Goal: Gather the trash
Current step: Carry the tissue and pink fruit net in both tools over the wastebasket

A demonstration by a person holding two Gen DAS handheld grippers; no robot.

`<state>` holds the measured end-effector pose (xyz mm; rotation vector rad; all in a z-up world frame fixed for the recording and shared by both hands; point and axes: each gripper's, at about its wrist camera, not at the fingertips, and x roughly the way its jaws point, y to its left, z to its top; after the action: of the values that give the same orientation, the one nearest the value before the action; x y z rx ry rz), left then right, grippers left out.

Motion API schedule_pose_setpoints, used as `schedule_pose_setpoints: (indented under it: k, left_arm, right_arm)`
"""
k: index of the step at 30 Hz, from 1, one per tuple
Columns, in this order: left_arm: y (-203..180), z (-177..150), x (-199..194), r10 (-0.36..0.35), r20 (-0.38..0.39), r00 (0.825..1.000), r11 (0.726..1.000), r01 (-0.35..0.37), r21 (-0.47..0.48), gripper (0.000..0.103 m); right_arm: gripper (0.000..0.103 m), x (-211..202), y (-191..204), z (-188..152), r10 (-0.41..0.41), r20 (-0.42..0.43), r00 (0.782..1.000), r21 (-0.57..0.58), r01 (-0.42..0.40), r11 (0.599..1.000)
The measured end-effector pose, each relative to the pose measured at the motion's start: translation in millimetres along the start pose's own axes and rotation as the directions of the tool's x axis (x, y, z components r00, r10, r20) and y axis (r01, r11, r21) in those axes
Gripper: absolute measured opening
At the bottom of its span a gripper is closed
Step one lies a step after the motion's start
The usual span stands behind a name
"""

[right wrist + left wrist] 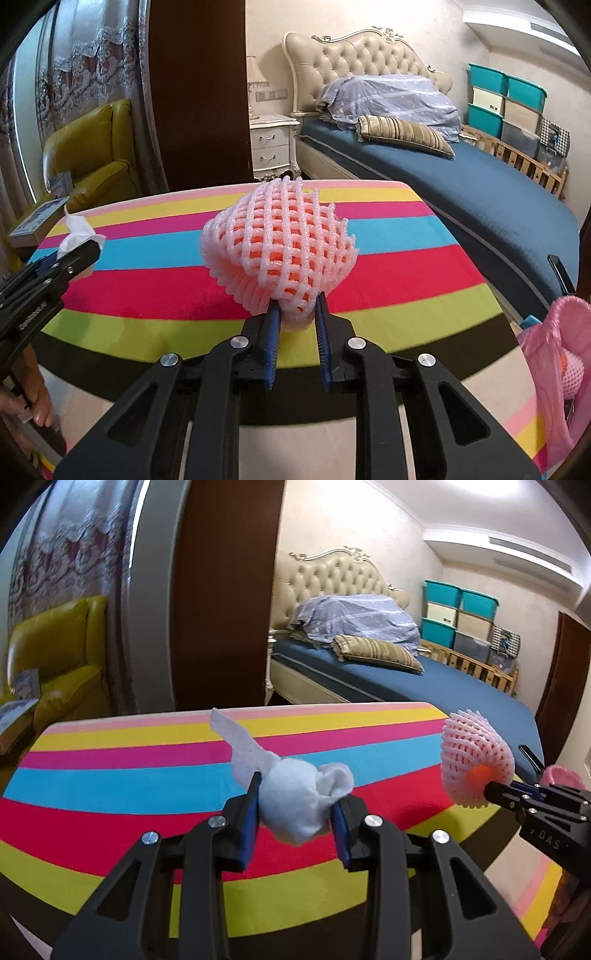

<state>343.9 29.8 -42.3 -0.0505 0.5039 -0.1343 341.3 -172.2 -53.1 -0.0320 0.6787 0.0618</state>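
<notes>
Lifted above the striped bench (388, 295), a white tissue (295, 801) is pinched by the left gripper (295, 812) jaws. A pink foam net (284, 251) is pinched by the right gripper (297, 325) jaws. Both are judged yet to be dropped into the pink bag (554, 369) at lower right.

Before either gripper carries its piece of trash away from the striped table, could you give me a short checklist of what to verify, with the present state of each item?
1. Left gripper shut on the crumpled white tissue: ok, both pads press into it.
2. Right gripper shut on the pink foam fruit net: ok, but only its lower end is pinched.
3. Both pieces clear of the striped table: cannot tell, though both appear raised.
4. Grippers apart from each other: ok, a clear gap shows in the left wrist view.
5. Somewhere to drop the trash: cannot tell; the pink bag at the right edge already holds a net, but its opening is cut off.
</notes>
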Motion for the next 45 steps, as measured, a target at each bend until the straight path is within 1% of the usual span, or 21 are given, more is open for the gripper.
schedule_pose_setpoints:
  k: [3, 6, 9, 12, 14, 18, 28, 37, 38, 45]
  left_arm:
    - [-10, -3, -3, -0.041, -0.006, 0.999, 0.999, 0.041, 0.016, 0.034]
    - [-25, -5, -7, -0.107, -0.021, 0.994, 0.994, 0.107, 0.030, 0.034]
    - [-44, -9, -12, -0.139, -0.018, 0.990, 0.987, 0.140, 0.075, 0.034]
    - [-60, -13, -15, -0.192, -0.030, 0.981, 0.977, 0.194, 0.090, 0.034]
    - [-69, -16, -16, -0.216, -0.043, 0.975, 0.971, 0.219, 0.099, 0.034]
    - [-89, -22, -20, -0.225, -0.051, 0.973, 0.962, 0.230, 0.146, 0.034]
    - [-136, -35, -34, -0.277, -0.096, 0.956, 0.926, 0.292, 0.240, 0.034]
    - [-189, -40, -41, -0.348, -0.132, 0.928, 0.883, 0.371, 0.288, 0.034]
    - [-197, -40, -42, -0.360, -0.136, 0.923, 0.874, 0.385, 0.296, 0.034]
    - [-236, -39, -46, -0.410, -0.147, 0.900, 0.834, 0.435, 0.340, 0.034]
  right_arm:
    - [0.019, -11, -6, -7, 0.004, 0.008, 1.000, 0.012, -0.005, 1.000]
    - [0.019, -23, -16, -15, 0.008, 0.015, 1.000, 0.024, -0.009, 1.000]
    - [0.019, -37, -29, -23, 0.008, 0.025, 1.000, 0.046, -0.009, 0.999]
    - [0.019, -51, -44, -31, -0.002, 0.040, 0.999, 0.067, -0.001, 0.998]
    - [0.019, -61, -56, -36, -0.003, 0.046, 0.999, 0.089, -0.001, 0.996]
    - [0.019, -75, -73, -47, -0.002, 0.057, 0.998, 0.122, -0.005, 0.993]
    - [0.019, -101, -107, -65, -0.027, 0.086, 0.996, 0.175, 0.011, 0.984]
    - [0.019, -129, -153, -77, -0.093, 0.122, 0.988, 0.258, 0.059, 0.964]
    - [0.019, -132, -159, -79, -0.102, 0.124, 0.987, 0.268, 0.066, 0.961]
    - [0.019, -154, -198, -93, -0.174, 0.141, 0.975, 0.339, 0.118, 0.934]
